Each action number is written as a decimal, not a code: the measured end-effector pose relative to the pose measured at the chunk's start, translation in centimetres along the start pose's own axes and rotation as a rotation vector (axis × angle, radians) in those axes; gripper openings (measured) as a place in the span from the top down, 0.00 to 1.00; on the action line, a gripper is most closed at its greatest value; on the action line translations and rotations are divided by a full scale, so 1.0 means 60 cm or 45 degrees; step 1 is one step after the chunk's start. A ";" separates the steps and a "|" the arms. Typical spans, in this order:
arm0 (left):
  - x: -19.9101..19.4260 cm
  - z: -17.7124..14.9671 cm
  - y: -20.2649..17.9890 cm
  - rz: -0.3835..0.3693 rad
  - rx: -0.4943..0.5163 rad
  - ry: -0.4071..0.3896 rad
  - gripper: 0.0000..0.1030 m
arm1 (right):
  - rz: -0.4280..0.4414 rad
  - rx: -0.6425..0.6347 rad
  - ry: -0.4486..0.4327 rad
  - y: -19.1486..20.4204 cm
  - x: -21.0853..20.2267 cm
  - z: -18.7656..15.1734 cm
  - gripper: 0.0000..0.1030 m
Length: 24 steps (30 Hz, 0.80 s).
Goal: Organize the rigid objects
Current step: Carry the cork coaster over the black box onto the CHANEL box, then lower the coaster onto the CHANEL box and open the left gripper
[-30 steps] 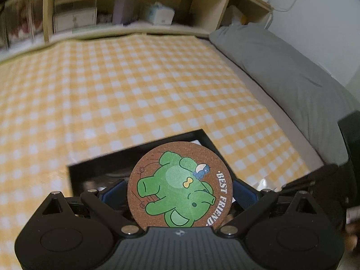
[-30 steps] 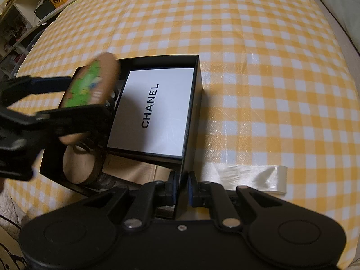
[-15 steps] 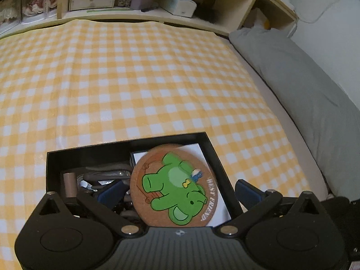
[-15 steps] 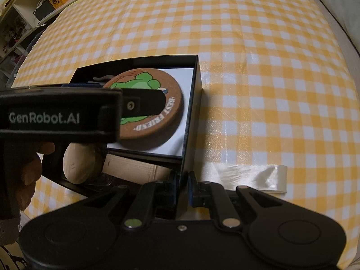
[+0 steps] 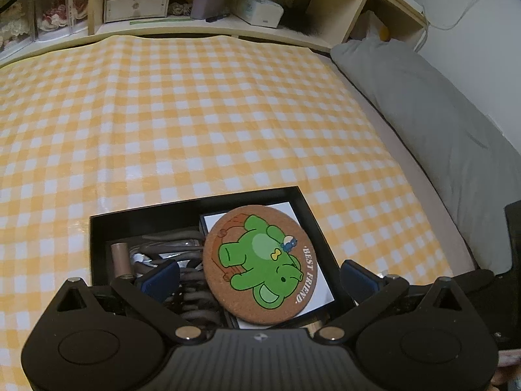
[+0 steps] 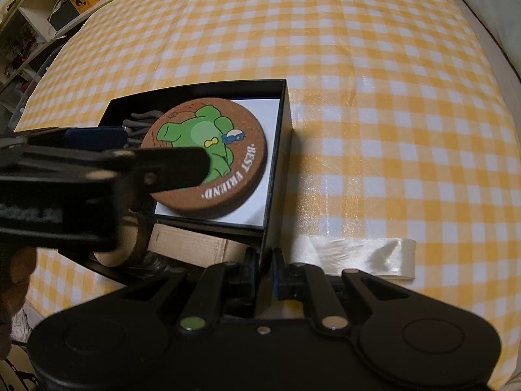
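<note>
The right gripper (image 6: 262,268) sat nearest the right wrist camera, its jaws pinching the near right wall of the black box (image 6: 276,176) and steadying it on the checked cloth (image 6: 374,97). To finish this step well, that pinch probably needed to hold firm while the other tool backed straight out, level, so a finger would not catch the disc's edge and drag it. The left gripper (image 5: 257,275) reached over the box from the left, held roughly level, with its jaws spread wide and its blue pads (image 5: 159,277) clear of the cork coaster (image 5: 260,265) on both sides. The coaster lay printed face up inside the box, resting on a white card (image 6: 257,202), beside dark cables (image 5: 176,244). Farther off lay a grey pillow (image 5: 423,104) and wooden shelves (image 5: 228,0).
</note>
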<state>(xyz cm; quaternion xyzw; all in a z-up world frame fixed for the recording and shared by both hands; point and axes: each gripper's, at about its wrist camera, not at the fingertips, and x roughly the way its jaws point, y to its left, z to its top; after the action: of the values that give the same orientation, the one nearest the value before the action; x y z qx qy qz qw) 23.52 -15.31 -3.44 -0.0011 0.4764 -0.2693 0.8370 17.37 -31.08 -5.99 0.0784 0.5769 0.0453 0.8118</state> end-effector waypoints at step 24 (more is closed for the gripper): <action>0.013 -0.002 0.005 0.013 -0.087 -0.001 0.56 | -0.005 0.007 -0.006 0.004 -0.004 -0.001 0.90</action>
<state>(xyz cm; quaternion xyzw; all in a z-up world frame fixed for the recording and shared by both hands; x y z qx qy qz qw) 23.84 -15.39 -4.20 -0.0271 0.4850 -0.2486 0.8380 17.25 -30.88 -5.76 0.0798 0.5753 0.0420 0.8129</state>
